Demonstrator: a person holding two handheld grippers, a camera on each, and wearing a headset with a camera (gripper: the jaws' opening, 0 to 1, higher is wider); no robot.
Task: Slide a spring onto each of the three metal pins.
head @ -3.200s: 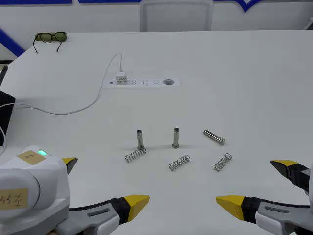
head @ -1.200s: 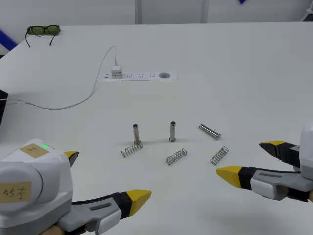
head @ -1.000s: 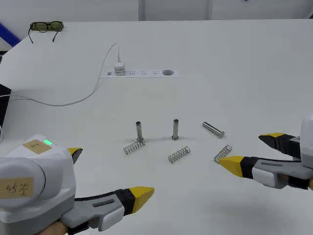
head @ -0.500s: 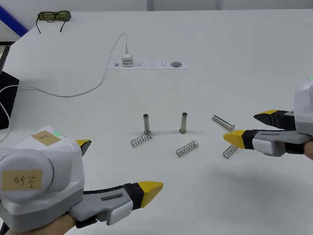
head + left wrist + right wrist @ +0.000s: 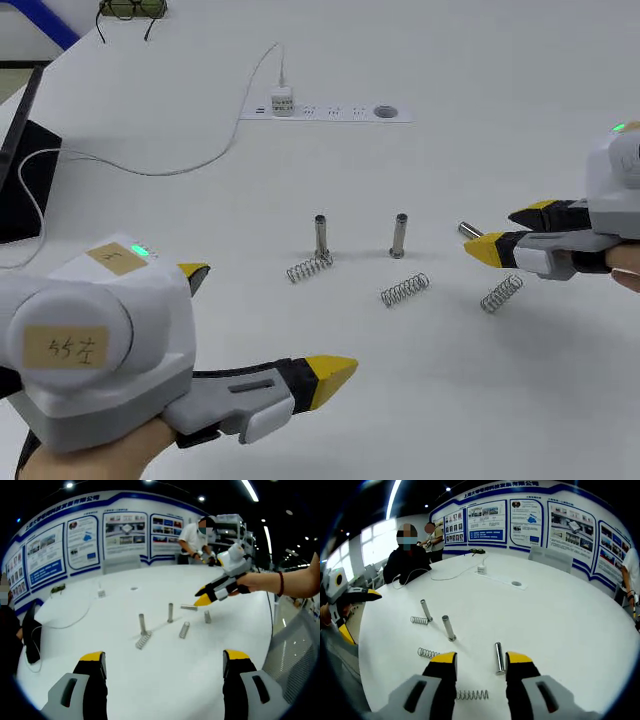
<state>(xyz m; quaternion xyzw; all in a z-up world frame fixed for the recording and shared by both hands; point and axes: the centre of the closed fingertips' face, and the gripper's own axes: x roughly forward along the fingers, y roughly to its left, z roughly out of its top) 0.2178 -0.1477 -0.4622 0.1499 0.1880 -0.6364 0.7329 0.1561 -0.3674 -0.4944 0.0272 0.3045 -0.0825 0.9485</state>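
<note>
Two metal pins (image 5: 321,235) (image 5: 400,235) stand upright mid-table. A third pin (image 5: 498,657) lies flat, its end (image 5: 467,230) showing beside my right gripper (image 5: 500,232). That gripper is open, and in the right gripper view (image 5: 481,659) the lying pin sits between its yellow fingertips (image 5: 519,659), close to the right one. Three springs lie loose: one (image 5: 309,267) against the left pin, one (image 5: 405,289) in the middle, one (image 5: 501,293) under the right gripper. My left gripper (image 5: 265,320) hovers open and holds nothing near the table's front.
A white power strip (image 5: 330,112) with a plugged charger and a cable (image 5: 150,170) lies at the back. Glasses (image 5: 130,8) rest far left, and a black object (image 5: 25,180) sits at the left edge. People stand beyond the table (image 5: 412,550).
My right gripper has moved left and away from me, over the right spring to the lying pin. The left gripper has hardly moved; the head camera has shifted.
</note>
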